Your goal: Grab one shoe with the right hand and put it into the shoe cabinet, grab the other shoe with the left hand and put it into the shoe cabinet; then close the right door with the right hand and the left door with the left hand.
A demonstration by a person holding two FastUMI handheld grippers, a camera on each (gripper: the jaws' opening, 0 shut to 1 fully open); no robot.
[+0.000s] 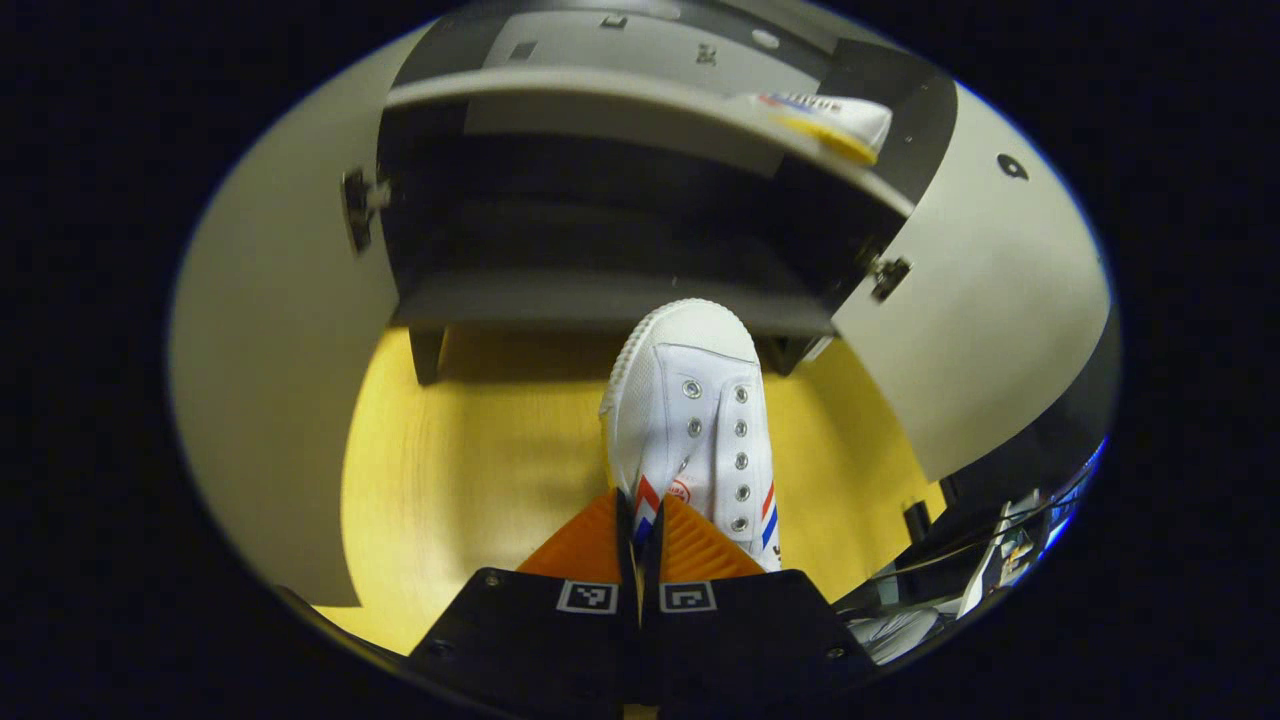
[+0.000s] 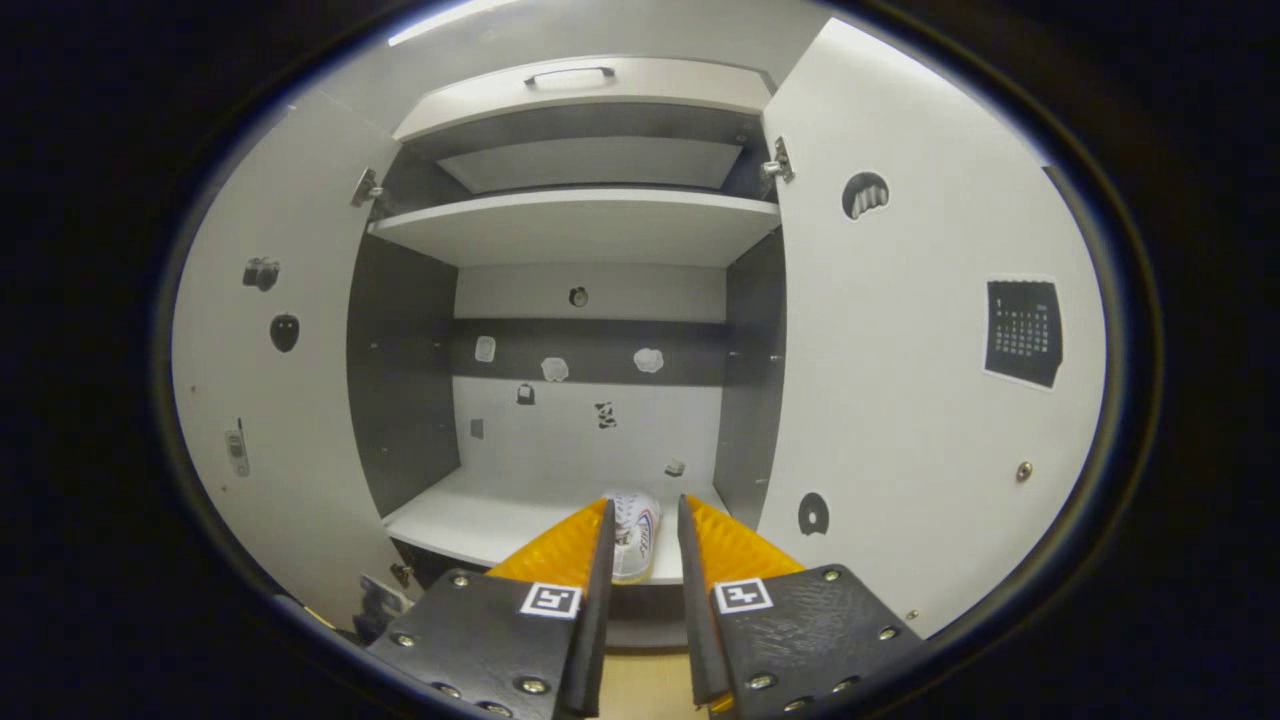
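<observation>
Left gripper pinches shoe; right gripper parted.

- I see a yellow wooden floor across the lower middle of the left gripper view.
- At lower right, I make out tangled cables and clutter, too blurred to identify.

Two shoes were counted: one clamped between the left claw's fingers, the other lying on a shelf just ahead of the right claw. Two doors stood open, the left door and the right door flanking that claw. One cabinet faced it, with two shelves visible.
</observation>
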